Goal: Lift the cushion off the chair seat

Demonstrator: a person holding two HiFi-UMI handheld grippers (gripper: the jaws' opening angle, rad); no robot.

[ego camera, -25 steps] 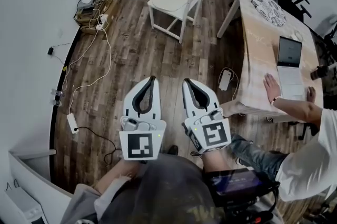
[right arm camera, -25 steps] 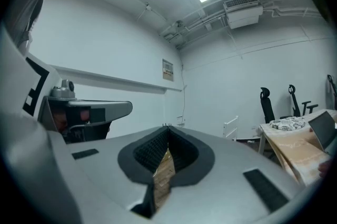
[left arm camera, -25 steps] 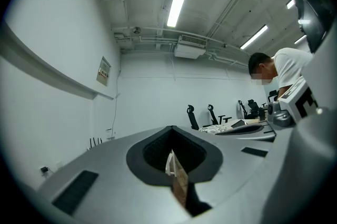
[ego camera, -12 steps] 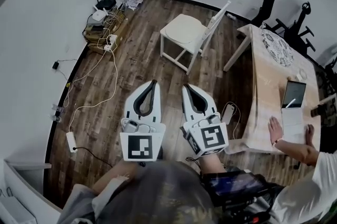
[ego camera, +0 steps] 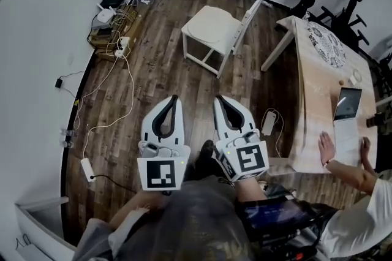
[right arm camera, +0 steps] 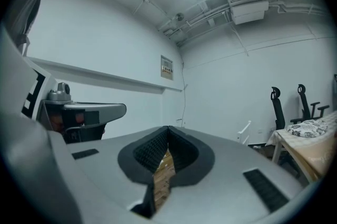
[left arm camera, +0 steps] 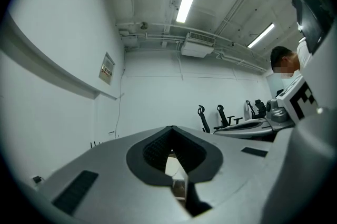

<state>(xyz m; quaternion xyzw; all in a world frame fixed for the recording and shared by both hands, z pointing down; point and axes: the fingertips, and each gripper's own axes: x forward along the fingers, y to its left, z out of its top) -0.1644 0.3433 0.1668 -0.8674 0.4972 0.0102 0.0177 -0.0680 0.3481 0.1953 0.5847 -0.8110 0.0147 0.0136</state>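
Cushion [ego camera: 210,23] lying flat on the seat of the white chair [ego camera: 250,13], across the wooden floor [ego camera: 159,70]. Left gripper [ego camera: 174,98] and right gripper [ego camera: 218,98] are side by side, level, both aimed toward the chair and well apart from it. Both sets of jaws are pressed together, tips meeting, nothing pinched. Table [ego camera: 312,88] off to the right, with a person's hand [ego camera: 326,148] resting on it.

Two white shells taper toward 12 o'clock: left tongs [ego camera: 174,99] and right tongs [ego camera: 219,99], each lined with black ribbed padding (around a teardrop cut-out). Black-and-white marker cubes [ego camera: 162,173] cap their rears. A grey sleeve [ego camera: 101,234] shows at 7 o'clock.
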